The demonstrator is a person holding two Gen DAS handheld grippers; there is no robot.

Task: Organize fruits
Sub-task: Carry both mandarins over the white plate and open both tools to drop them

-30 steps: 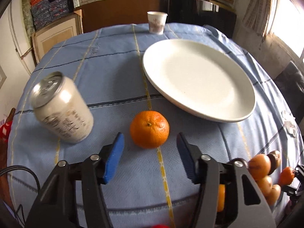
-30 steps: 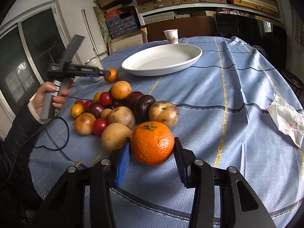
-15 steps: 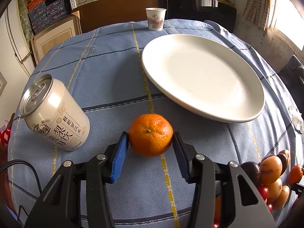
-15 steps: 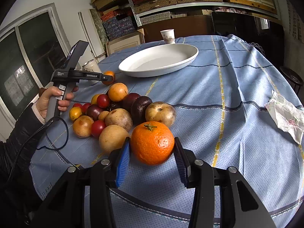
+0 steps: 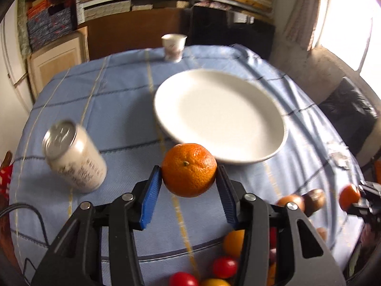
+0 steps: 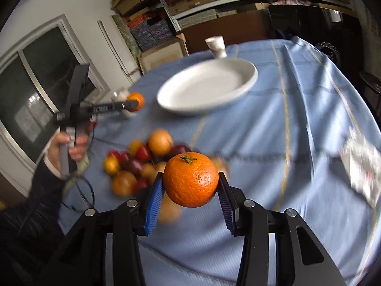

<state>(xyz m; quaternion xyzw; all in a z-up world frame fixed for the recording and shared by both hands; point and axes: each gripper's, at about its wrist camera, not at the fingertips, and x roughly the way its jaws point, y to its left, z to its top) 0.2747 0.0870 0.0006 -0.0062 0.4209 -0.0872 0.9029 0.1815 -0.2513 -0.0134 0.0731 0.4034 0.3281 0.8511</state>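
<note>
Now that both tools carry fruit, I read the pick-up as done on each side. The left tool (image 5: 189, 186) has just been closing, and its blue ribbed pads now press the flanks of a round orange mandarin (image 5: 189, 169) that sat loose on the cloth a second ago — it now hangs clear of the worktop (image 5: 119, 109), which wears a pale blue cloth with yellow stripes. The right tool (image 6: 190, 191) is clamped at the same narrow width on a second stemmed orange mandarin (image 6: 190, 179), gripped all along but only now lifted away from the heap of mixed red, yellow and brown fruit (image 6: 142, 164) beneath it.

The wide white ceramic plate (image 5: 262, 152) lies just beyond the left mandarin, its near rim close behind the fruit, and nothing is on it yet. A silver drinks can (image 5: 73, 157) stands to the left, a paper cup (image 5: 173, 47) at the far edge. Both views are blurred with motion.

I judge the next leg to be the carry over the rim — both loads should go to the plate.
</note>
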